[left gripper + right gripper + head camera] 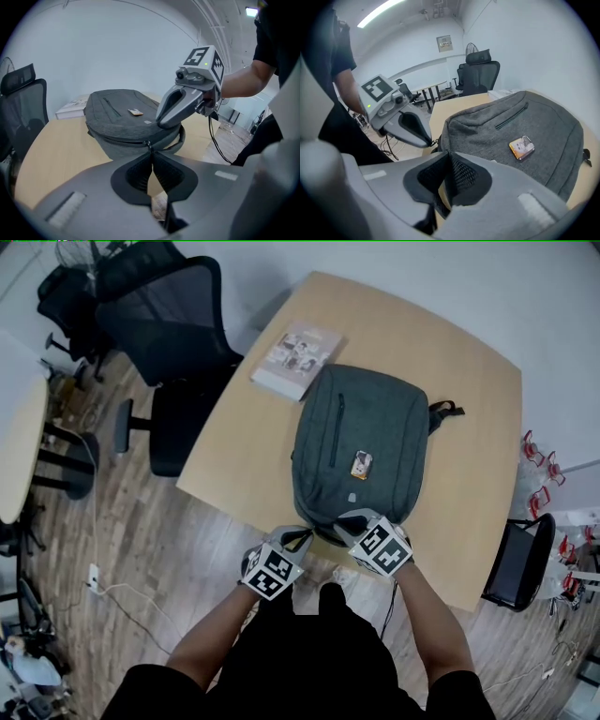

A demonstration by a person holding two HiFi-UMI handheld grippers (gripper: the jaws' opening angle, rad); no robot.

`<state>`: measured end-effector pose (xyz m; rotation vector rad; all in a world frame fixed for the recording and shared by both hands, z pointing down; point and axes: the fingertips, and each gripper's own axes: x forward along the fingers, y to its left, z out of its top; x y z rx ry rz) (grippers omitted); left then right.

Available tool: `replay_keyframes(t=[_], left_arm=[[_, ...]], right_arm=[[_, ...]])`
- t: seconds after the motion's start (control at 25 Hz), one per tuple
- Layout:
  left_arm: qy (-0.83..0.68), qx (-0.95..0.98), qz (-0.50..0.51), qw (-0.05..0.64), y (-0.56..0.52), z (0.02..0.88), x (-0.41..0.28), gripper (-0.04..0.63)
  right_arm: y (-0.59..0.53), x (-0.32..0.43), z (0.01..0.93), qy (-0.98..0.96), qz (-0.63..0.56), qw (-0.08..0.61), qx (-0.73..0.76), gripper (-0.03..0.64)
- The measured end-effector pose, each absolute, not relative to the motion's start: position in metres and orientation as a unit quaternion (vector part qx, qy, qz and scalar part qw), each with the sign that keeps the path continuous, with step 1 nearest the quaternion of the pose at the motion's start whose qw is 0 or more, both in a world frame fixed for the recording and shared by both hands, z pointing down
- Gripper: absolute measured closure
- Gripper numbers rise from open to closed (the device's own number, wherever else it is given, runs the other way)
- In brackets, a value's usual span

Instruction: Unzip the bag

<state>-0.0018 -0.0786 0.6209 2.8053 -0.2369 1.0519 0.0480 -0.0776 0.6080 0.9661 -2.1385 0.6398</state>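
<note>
The left hand-held gripper [150,153] pinches the zip pull [148,144] while the right hand-held gripper [446,157] beside it seems to clamp the bag [511,126] edge, so the grasping step looks done and the pull next needs drawing away from the right one.

A pale wooden table [450,381] stands on a wood-plank floor [141,549]. At its far left corner lies a book [298,360] with photos on the cover. Just left of the table is a black mesh office chair [173,334], and farther left, against the white wall, a second dark chair [70,296]. The edge of a round table [19,446] shows at the far left. A white power strip [94,577] with its cable lies on the floor, near left. To the right stands a black chair [518,563], with small red objects [539,465] beyond it.
</note>
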Motion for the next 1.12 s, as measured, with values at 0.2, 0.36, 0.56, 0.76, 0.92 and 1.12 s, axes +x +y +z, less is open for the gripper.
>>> replay_keyframes(t=[0.2,0.36,0.56,0.76,0.92,1.12], left_arm=[[-0.078,0.934,0.341,0.076,-0.069,0.617,0.01,0.557],[-0.074,0.935,0.34,0.075,-0.066,0.616,0.02,0.554],[-0.091,0.935,0.334,0.079,-0.075,0.62,0.008,0.566],[-0.101,0.936,0.327,0.079,-0.078,0.617,0.004,0.571],[-0.108,0.936,0.327,0.076,-0.076,0.615,0.002,0.571],[-0.132,0.934,0.324,0.072,-0.075,0.615,0.005,0.571]], right_arm=[[-0.099,0.039,0.606,-0.817,0.27,0.323,0.395,0.594],[-0.109,0.029,0.606,-0.814,0.274,0.321,0.4,0.594],[-0.112,0.023,0.604,-0.826,0.269,0.312,0.386,0.587],[-0.089,0.038,0.586,-0.856,0.224,0.305,0.352,0.54],[-0.053,0.065,0.598,-0.85,0.191,0.387,0.303,0.472],[-0.054,0.081,0.608,-0.855,0.198,0.387,0.282,0.472]])
